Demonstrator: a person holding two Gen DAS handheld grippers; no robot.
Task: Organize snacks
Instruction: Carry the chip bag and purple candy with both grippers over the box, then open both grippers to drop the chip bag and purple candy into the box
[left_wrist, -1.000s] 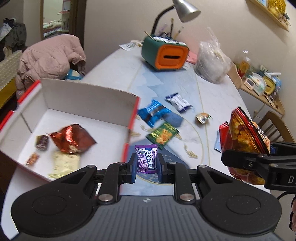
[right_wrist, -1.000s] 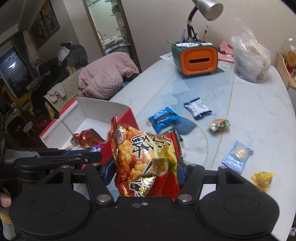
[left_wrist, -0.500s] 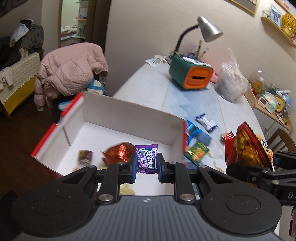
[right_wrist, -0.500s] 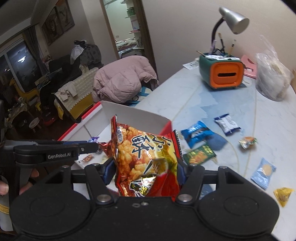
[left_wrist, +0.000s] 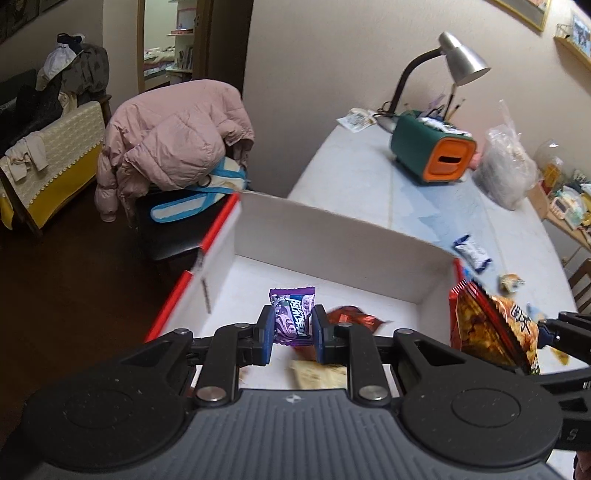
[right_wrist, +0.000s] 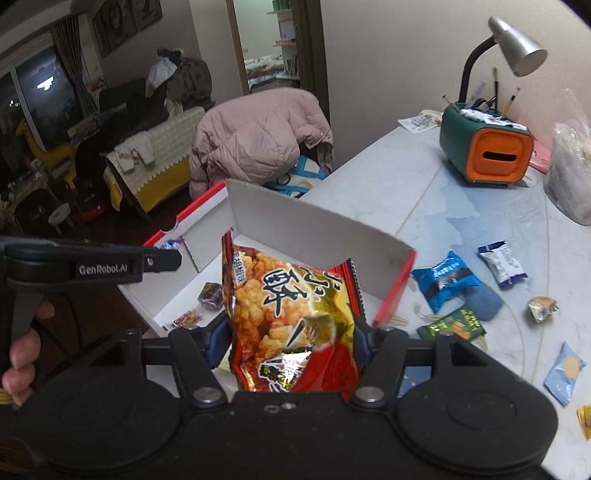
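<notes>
My left gripper (left_wrist: 292, 328) is shut on a small purple candy packet (left_wrist: 291, 314) and holds it above the inside of the white cardboard box (left_wrist: 332, 243) with red outer sides. My right gripper (right_wrist: 291, 334) is shut on a red and yellow rice-cracker bag (right_wrist: 291, 317), held upright over the box's near right part (right_wrist: 317, 229); the bag also shows in the left wrist view (left_wrist: 491, 328). In the box lie a red foil packet (left_wrist: 352, 317), a beige packet (left_wrist: 317, 374), a dark purple candy (right_wrist: 211, 295) and a small orange packet (right_wrist: 184, 319).
Loose snacks lie on the marble table right of the box: a blue packet (right_wrist: 445, 278), a white and blue packet (right_wrist: 502, 260), a green packet (right_wrist: 456, 326), a light blue packet (right_wrist: 563, 373). A green and orange holder (right_wrist: 487, 151), lamp (right_wrist: 517, 48) and plastic bag (right_wrist: 570, 173) stand behind. A chair with a pink jacket (left_wrist: 170, 144) stands left.
Both grippers have moved left from over the table to over the box, each still holding its snack. The view now looks into the box from above.
</notes>
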